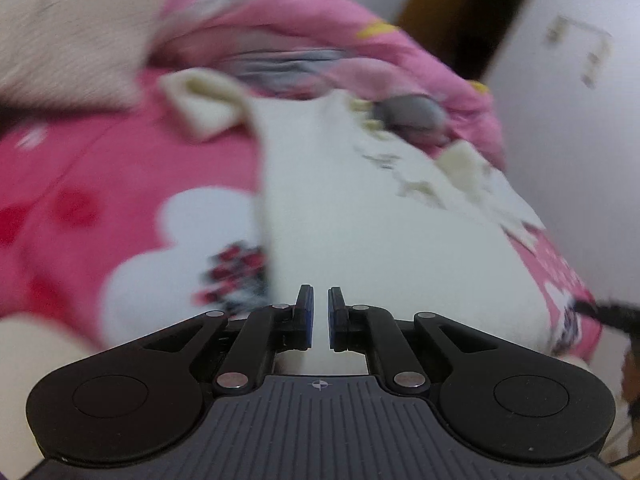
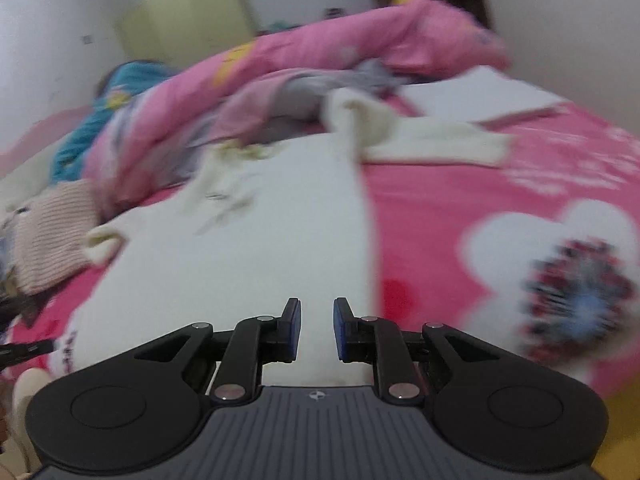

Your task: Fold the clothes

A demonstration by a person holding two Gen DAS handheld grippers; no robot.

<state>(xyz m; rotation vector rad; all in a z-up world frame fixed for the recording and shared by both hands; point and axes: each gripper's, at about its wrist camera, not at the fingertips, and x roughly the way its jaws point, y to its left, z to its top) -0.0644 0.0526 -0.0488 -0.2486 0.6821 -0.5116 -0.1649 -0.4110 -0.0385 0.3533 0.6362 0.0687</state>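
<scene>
Two grippers are hovering over the white garment (image 1: 360, 208), holding nothing.
We are advising the left gripper (image 1: 321, 318), nearly shut, and the right gripper (image 2: 317, 330), narrowly open, to pinch the hem at the bed's (image 2: 460, 208) near edge.

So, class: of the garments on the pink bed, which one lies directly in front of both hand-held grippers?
The white flat-spread top, not the pale pink ribbed knit lying off to the side.

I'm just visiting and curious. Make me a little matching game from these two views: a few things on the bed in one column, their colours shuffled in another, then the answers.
Things:
1. garment spread flat in front of the grippers
2. bedsheet
3. knitted piece at the left edge
4. bundle by the far wall

Colours:
A. teal blue
B. white
C. pale pink
D. bright pink with white flowers

Pairs: 1-B, 2-D, 3-C, 4-A
</scene>
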